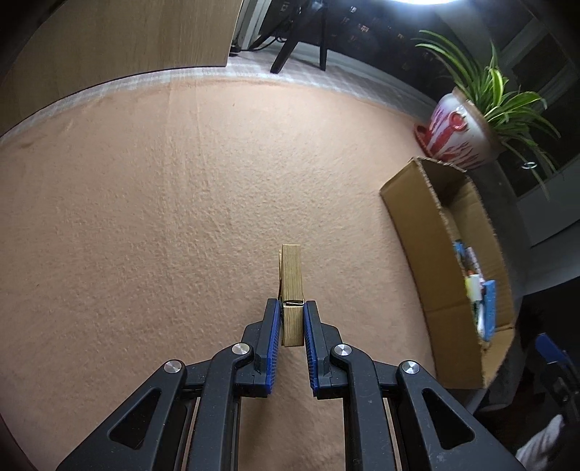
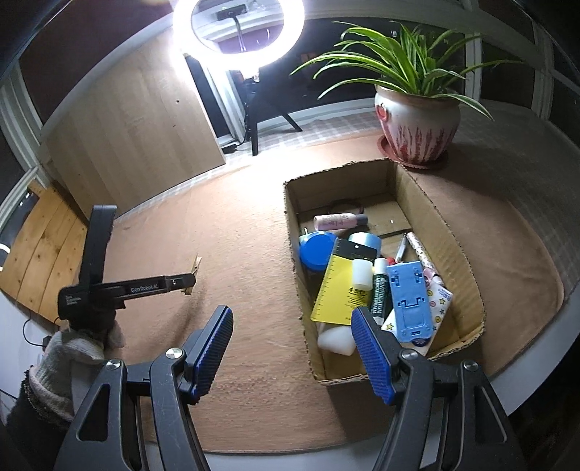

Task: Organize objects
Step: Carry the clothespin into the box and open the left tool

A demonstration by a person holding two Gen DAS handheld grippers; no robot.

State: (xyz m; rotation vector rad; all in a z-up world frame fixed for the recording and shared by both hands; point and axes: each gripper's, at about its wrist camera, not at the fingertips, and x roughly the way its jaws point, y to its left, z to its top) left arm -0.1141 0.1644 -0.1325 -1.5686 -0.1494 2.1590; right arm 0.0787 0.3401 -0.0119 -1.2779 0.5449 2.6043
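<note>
Left tongs (image 1: 292, 322) pinching wooden clothespin (image 1: 291, 279), right tongs (image 2: 291, 349) agape

I see a peach felt mat (image 1: 181, 217) covering the table, checkered cloth (image 2: 337, 126) showing past its far edge. Potted spider plant (image 2: 417, 123) in a white-and-red pot sits on a saucer at the far right of the mat. Ring light (image 2: 239, 32) glows behind on a black tripod (image 1: 297, 43). A light wood panel (image 2: 137, 119) stands at the back left; wooden planks (image 2: 40, 253) lie below it.
</note>
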